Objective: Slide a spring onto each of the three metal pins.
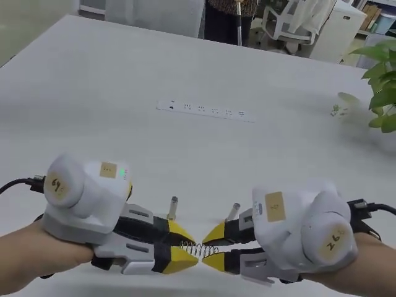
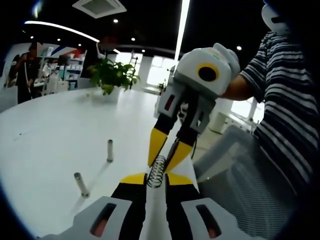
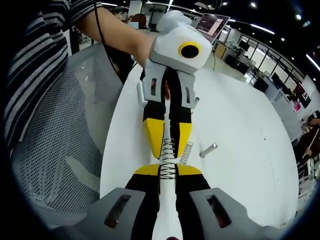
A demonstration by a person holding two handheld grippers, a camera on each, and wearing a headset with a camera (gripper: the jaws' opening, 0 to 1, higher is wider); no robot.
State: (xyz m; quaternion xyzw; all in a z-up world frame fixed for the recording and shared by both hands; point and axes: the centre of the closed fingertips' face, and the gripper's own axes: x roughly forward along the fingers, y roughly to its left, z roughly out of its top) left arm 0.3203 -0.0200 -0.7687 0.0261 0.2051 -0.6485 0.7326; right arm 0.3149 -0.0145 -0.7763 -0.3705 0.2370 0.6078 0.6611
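The white counter (image 1: 124,74) stretches away broad and mostly bare. A mesh-backed chair (image 3: 55,150) sits at its near edge beside the person in the striped shirt. At the far right corner a leafy plant (image 1: 383,86) leans in over the surface, and a white power strip (image 1: 204,110) lies flat across the middle, well apart from the work.

Down at the near edge the left gripper (image 1: 193,247) and the right gripper (image 1: 204,248) point at each other, yellow tips almost meeting. Each has its jaws drawn in to a narrow gap, pinching an end of the same spring (image 1: 199,249), which bridges the space between them.

Just behind the tips a metal pin (image 1: 172,207) stands upright on the counter, and a second pin (image 1: 234,211) stands near it, leaning a little; both are apart from the spring.

In the right gripper view a second spring (image 3: 186,152) sits tilted right beside the first; I can't tell whether it is held or lying loose.
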